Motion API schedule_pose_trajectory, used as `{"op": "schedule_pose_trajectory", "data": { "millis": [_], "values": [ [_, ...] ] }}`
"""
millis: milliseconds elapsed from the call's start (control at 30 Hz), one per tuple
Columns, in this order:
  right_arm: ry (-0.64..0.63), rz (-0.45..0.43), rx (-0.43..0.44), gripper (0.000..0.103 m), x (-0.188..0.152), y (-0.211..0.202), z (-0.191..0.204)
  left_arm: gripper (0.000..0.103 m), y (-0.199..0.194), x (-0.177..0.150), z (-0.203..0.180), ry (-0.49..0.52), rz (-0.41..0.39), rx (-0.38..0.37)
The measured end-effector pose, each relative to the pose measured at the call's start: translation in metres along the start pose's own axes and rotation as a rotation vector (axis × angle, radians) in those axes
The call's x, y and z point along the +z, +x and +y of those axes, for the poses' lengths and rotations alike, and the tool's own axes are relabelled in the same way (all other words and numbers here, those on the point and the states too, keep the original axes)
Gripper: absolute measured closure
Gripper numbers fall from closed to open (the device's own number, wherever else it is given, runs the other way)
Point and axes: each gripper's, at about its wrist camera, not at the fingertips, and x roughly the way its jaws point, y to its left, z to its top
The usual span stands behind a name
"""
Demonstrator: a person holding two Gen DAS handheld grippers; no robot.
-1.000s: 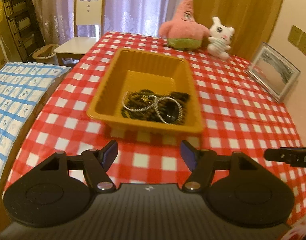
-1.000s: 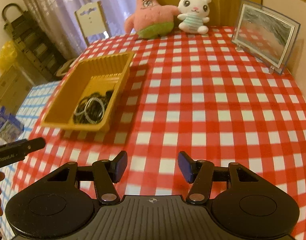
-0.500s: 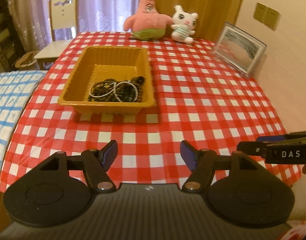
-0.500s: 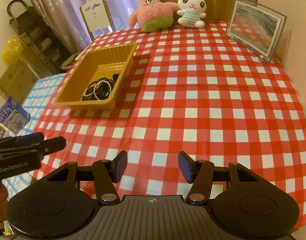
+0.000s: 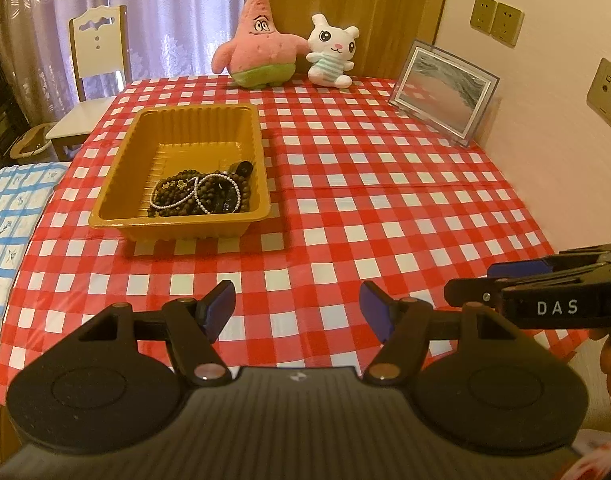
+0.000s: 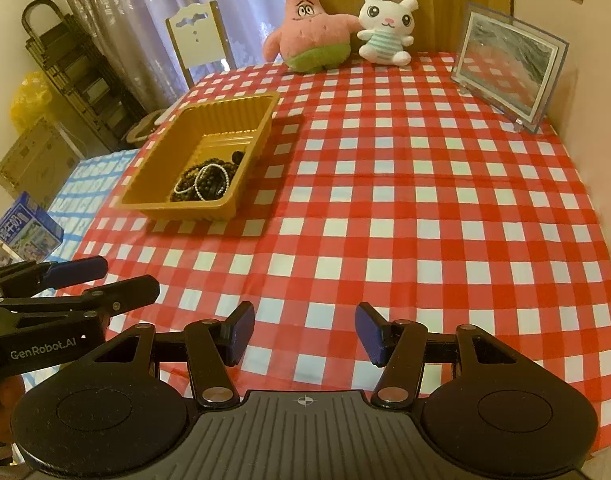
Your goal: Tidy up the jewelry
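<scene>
Both my grippers, left (image 5: 297, 306) and right (image 6: 301, 332), hang released and empty over the near table edge. Jewelry (image 5: 199, 194) is heaped in the near end of the yellow tray (image 5: 177, 114), at 11 o'clock from my left. Probably done; otherwise approach steeply, pinch one strand. Red-checked tablecloth (image 5: 385, 200); plush toys (image 5: 261, 56) at 12, picture frame (image 5: 445, 92) at 1.

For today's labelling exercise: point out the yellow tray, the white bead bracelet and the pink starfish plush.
yellow tray (image 5: 177, 222), left wrist view, near rim
white bead bracelet (image 5: 216, 176), left wrist view, top of loop
pink starfish plush (image 6: 305, 36), right wrist view, body
</scene>
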Motion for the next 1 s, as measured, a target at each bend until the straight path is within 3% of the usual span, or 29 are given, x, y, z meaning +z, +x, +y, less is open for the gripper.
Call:
{"op": "schedule_pose_trajectory", "data": {
  "millis": [1000],
  "values": [
    [-0.004,-0.006,-0.003,0.047,0.0,-0.0018,-0.0033,0.036,0.002,0.0029,-0.0057,0.013,-0.007,-0.011]
  ]
}}
